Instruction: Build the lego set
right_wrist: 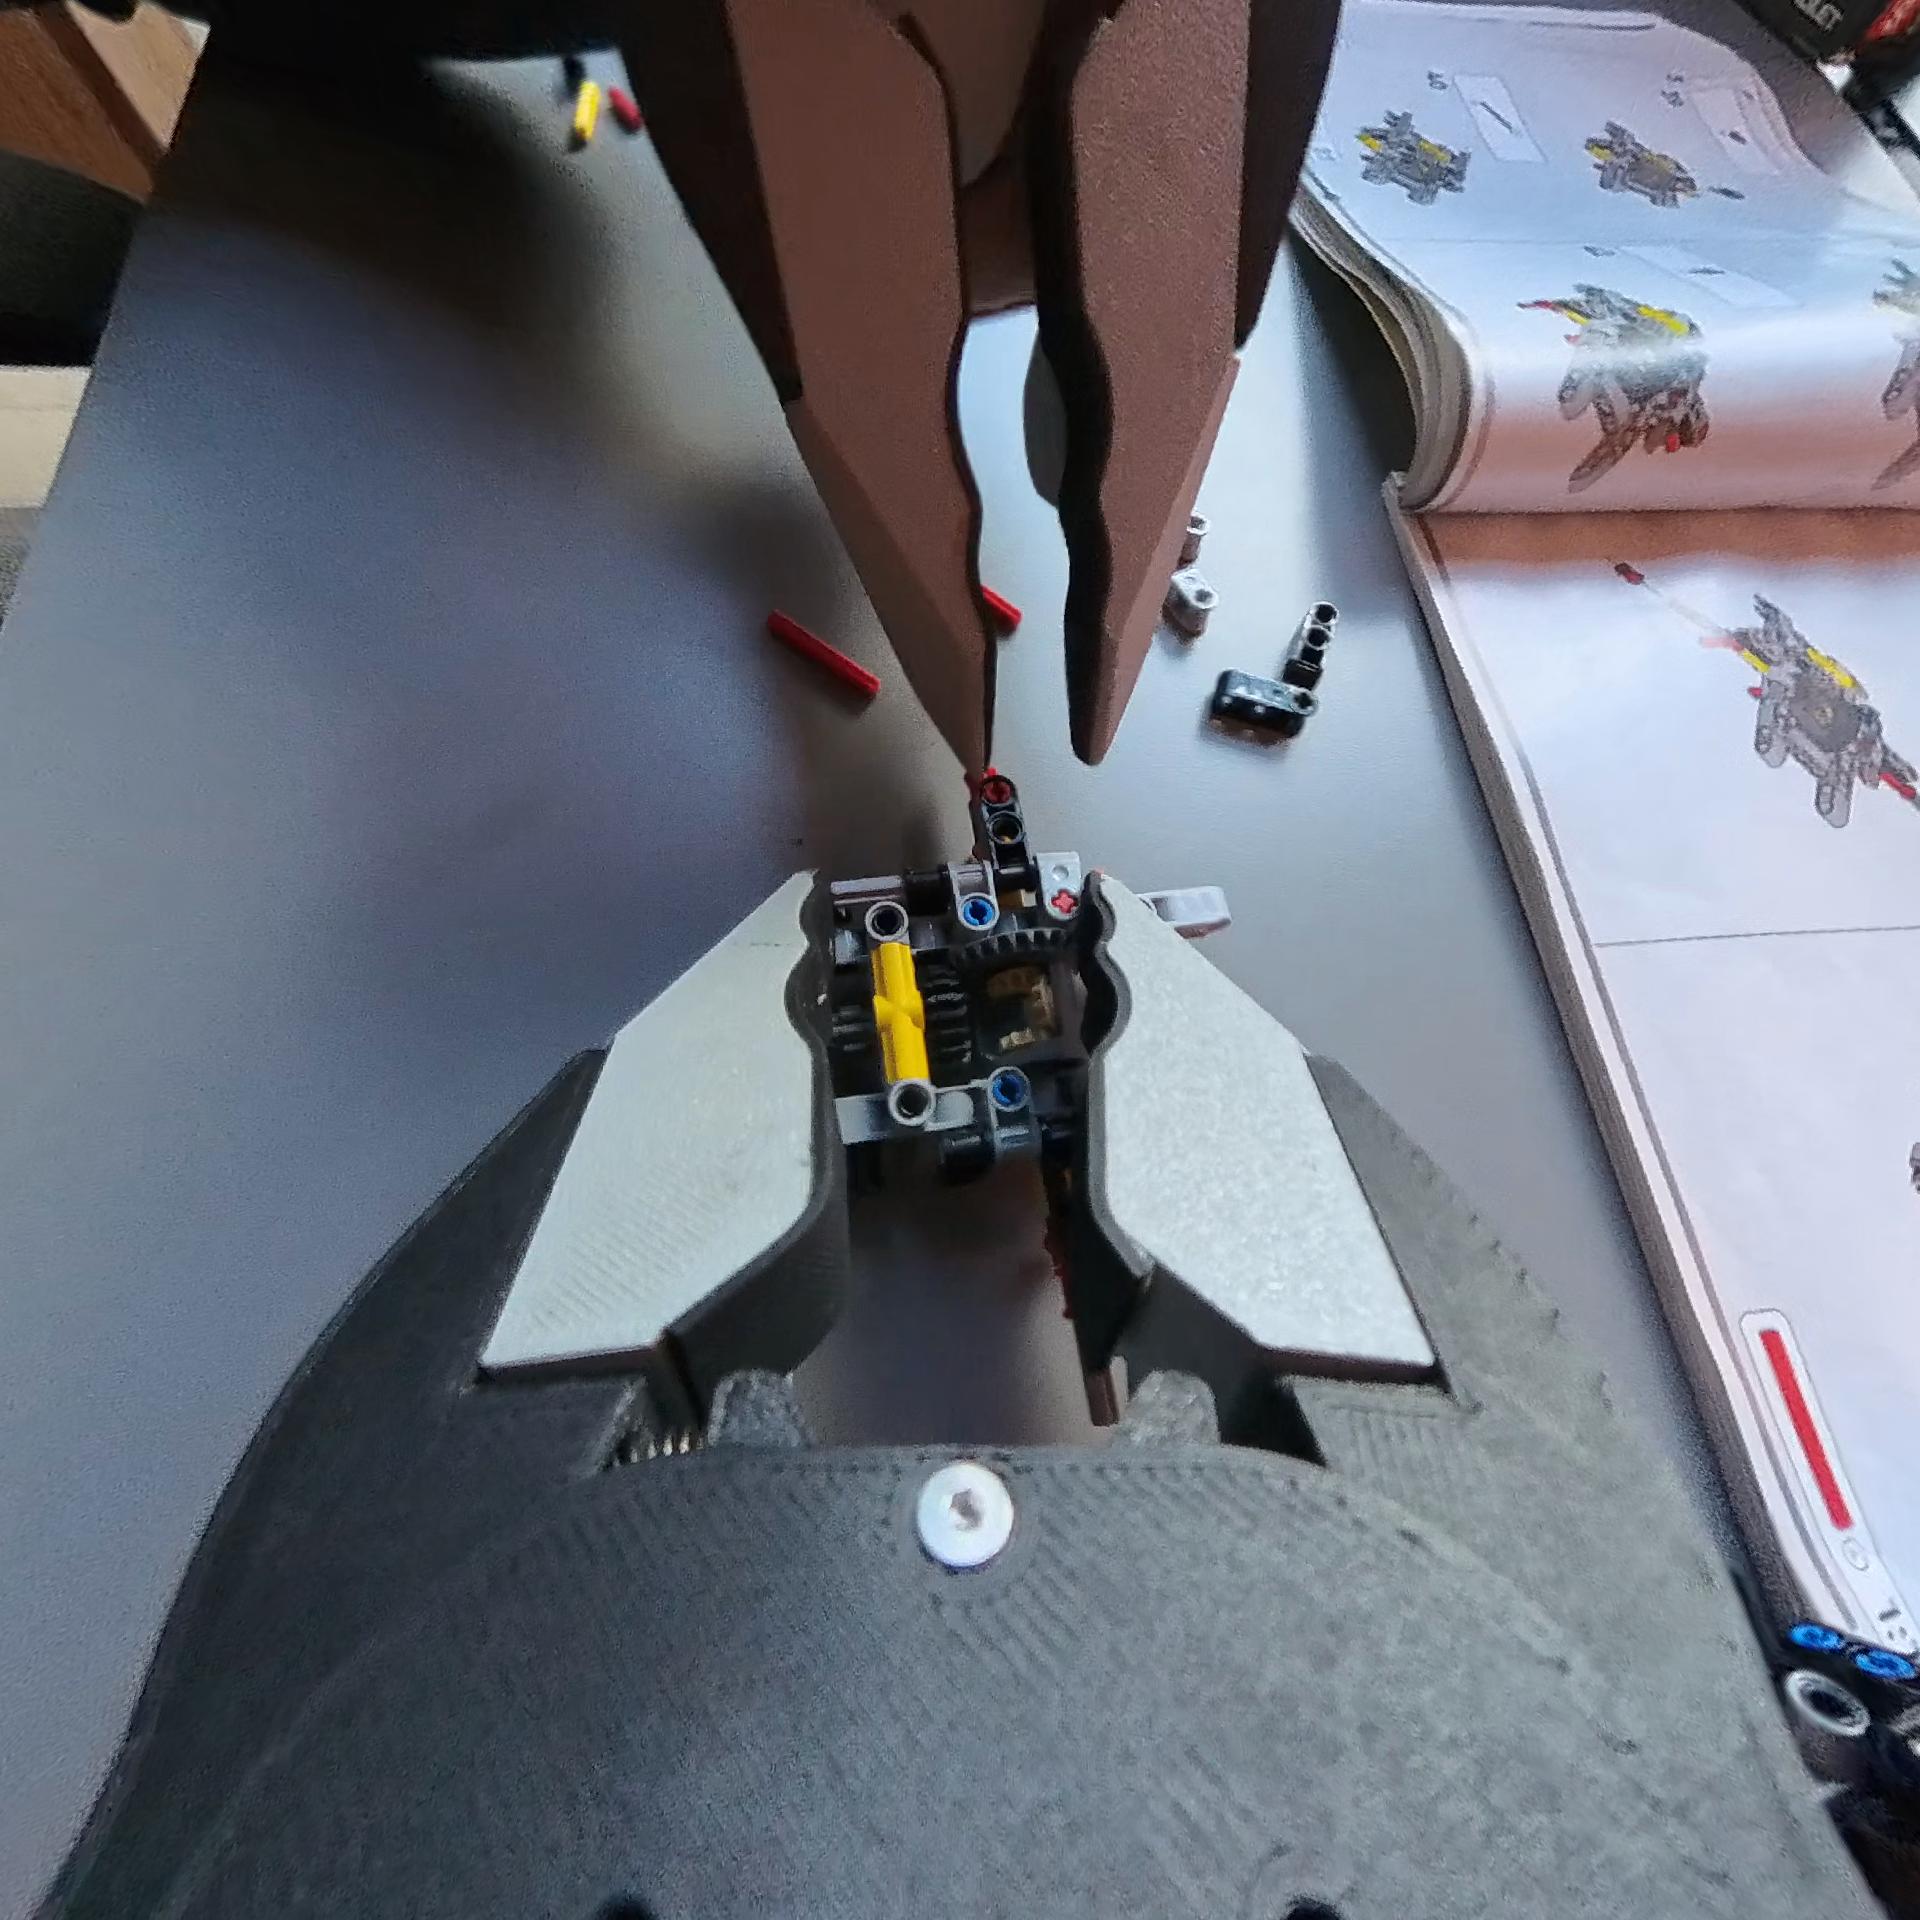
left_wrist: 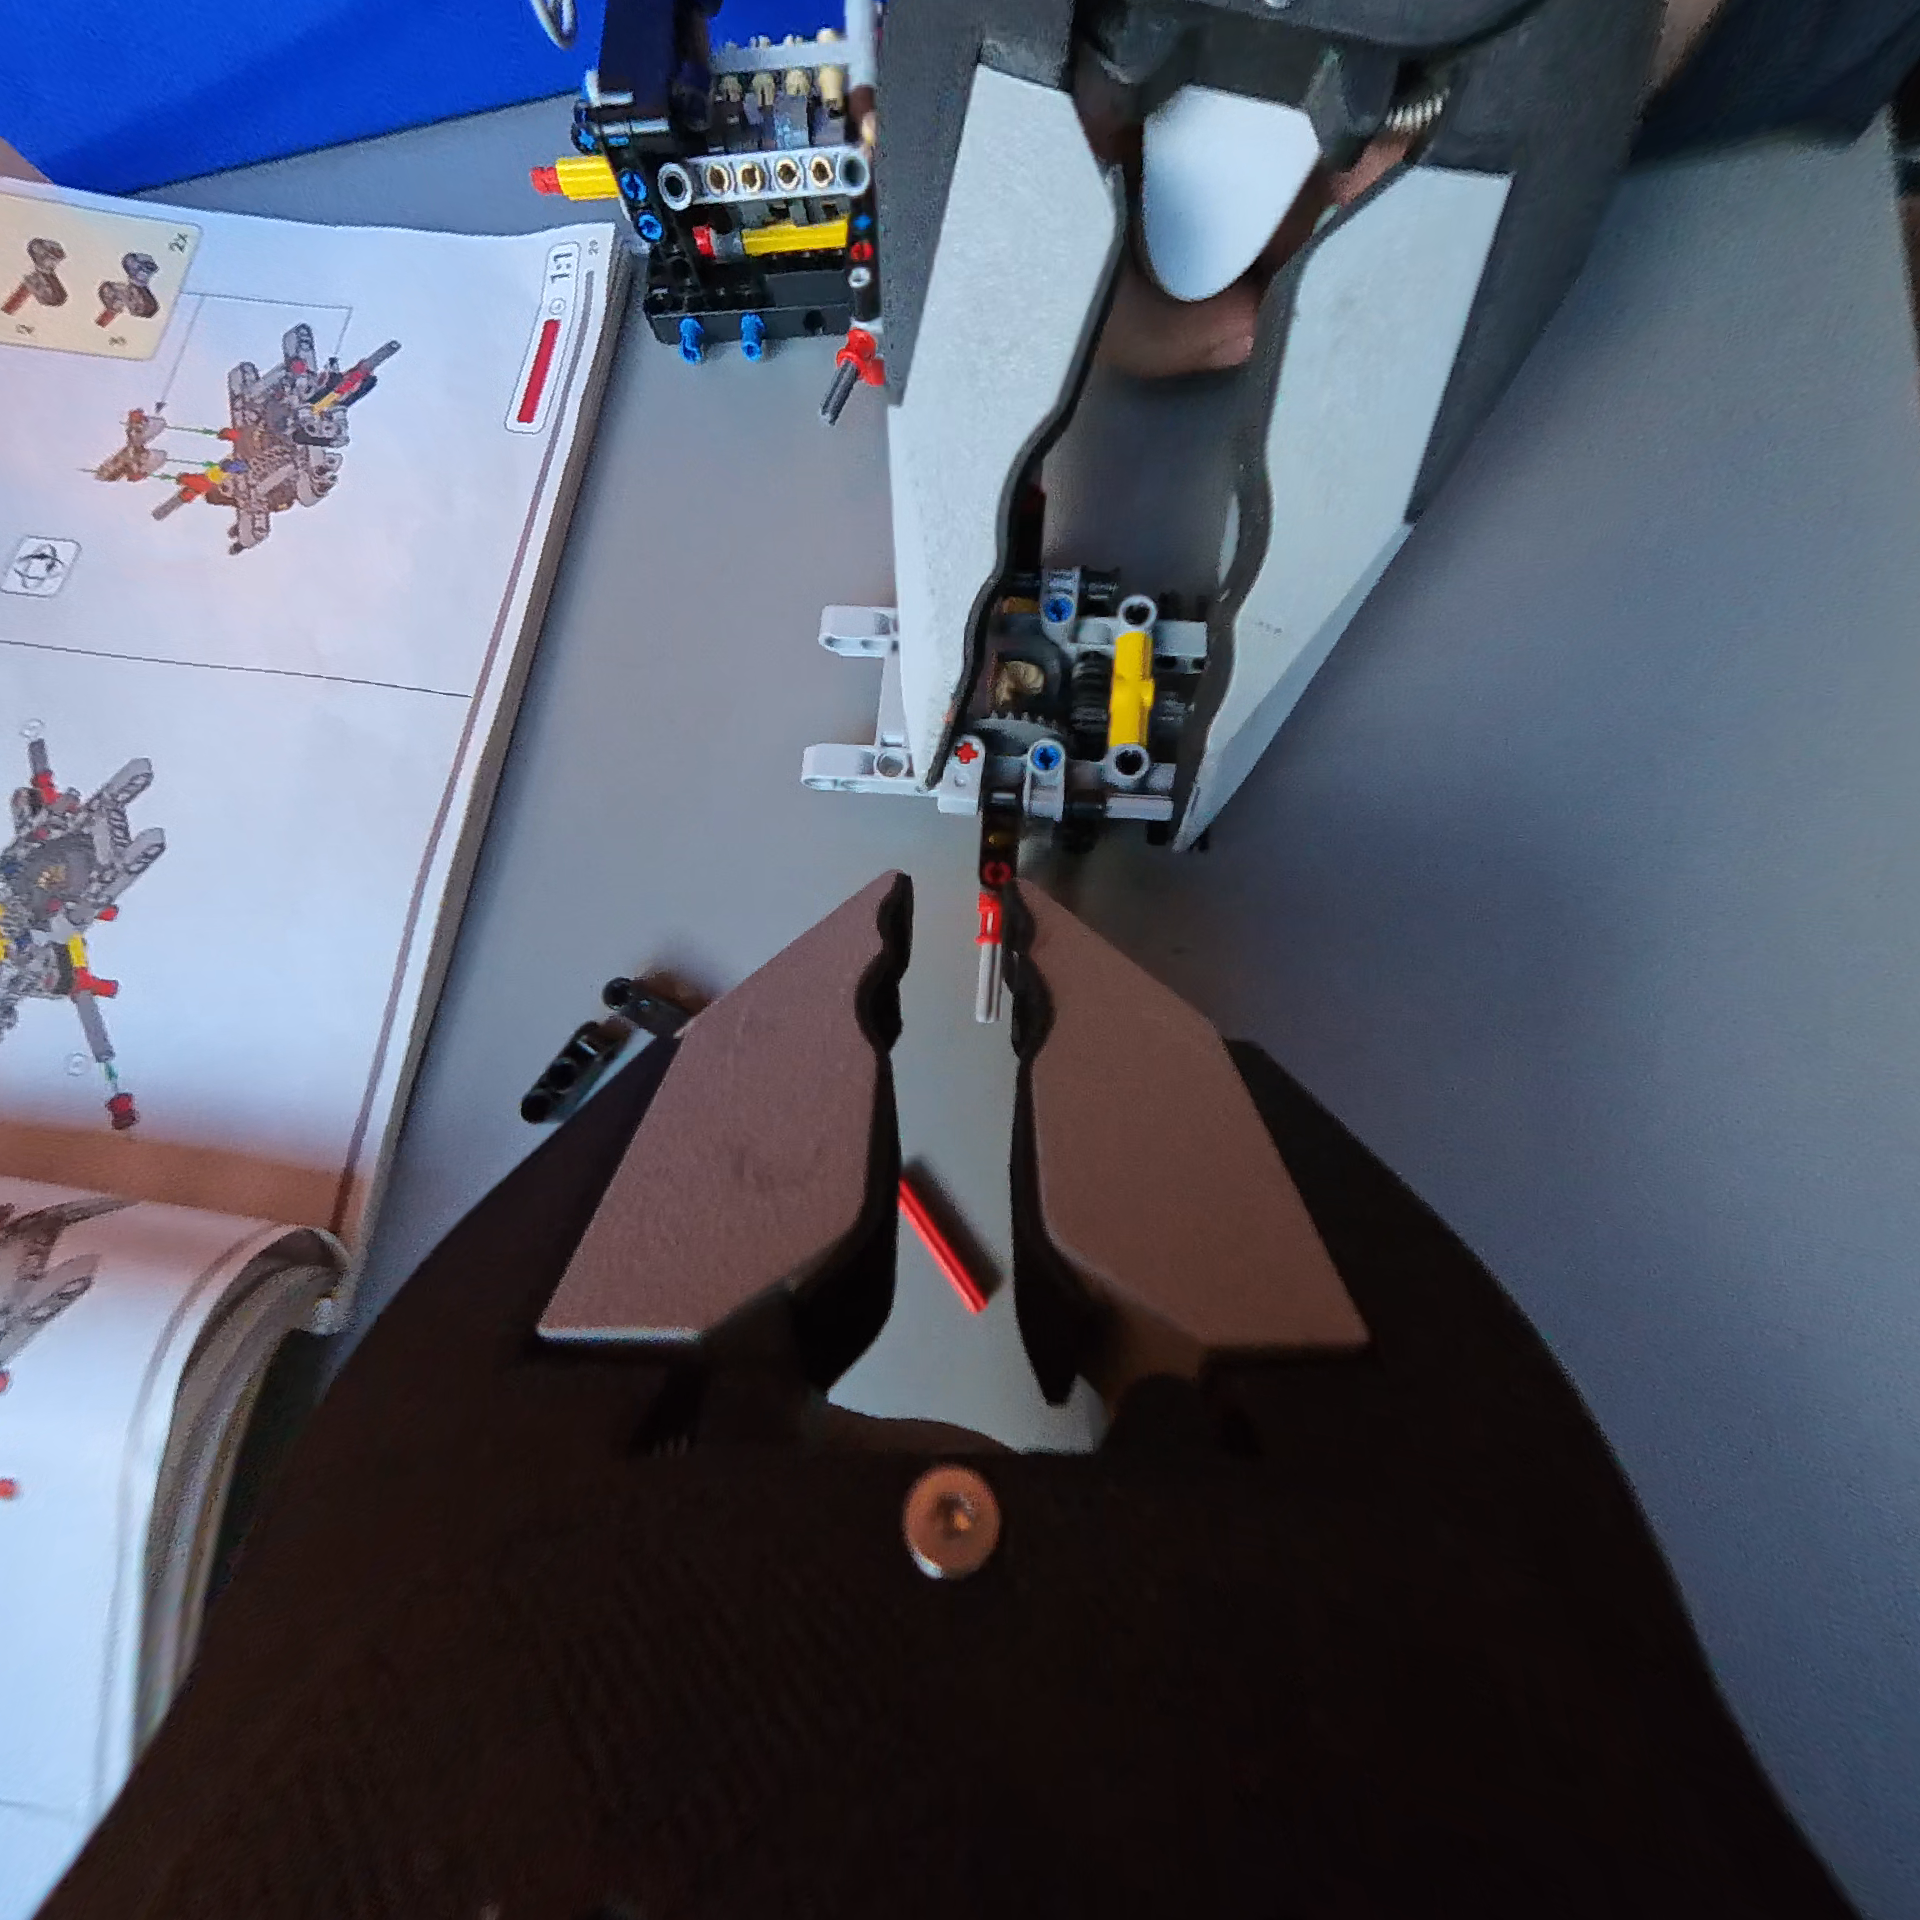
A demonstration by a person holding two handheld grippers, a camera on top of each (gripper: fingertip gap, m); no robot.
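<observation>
My right gripper (right_wrist: 951,888), with grey fingers, is shut on a small gear assembly (right_wrist: 956,997) of grey, black and yellow parts and holds it just above the grey table (right_wrist: 416,727). A black beam (left_wrist: 997,842) sticks out of the assembly toward my left gripper. A grey axle with a red bush (left_wrist: 989,966) hangs from the beam's end hole. My left gripper (left_wrist: 961,894), with brown fingers, is open around this axle. The axle lies along the right pad and the left pad stands apart from it. In the right wrist view the left gripper (right_wrist: 1034,758) hides the axle.
An open instruction booklet (left_wrist: 260,623) lies to the left and shows in the right wrist view (right_wrist: 1714,727). A second larger assembly (left_wrist: 758,208) stands at the back. A loose red axle (left_wrist: 940,1242) and black connectors (left_wrist: 582,1060) lie on the table. Left and right tips are no more than a few centimetres apart.
</observation>
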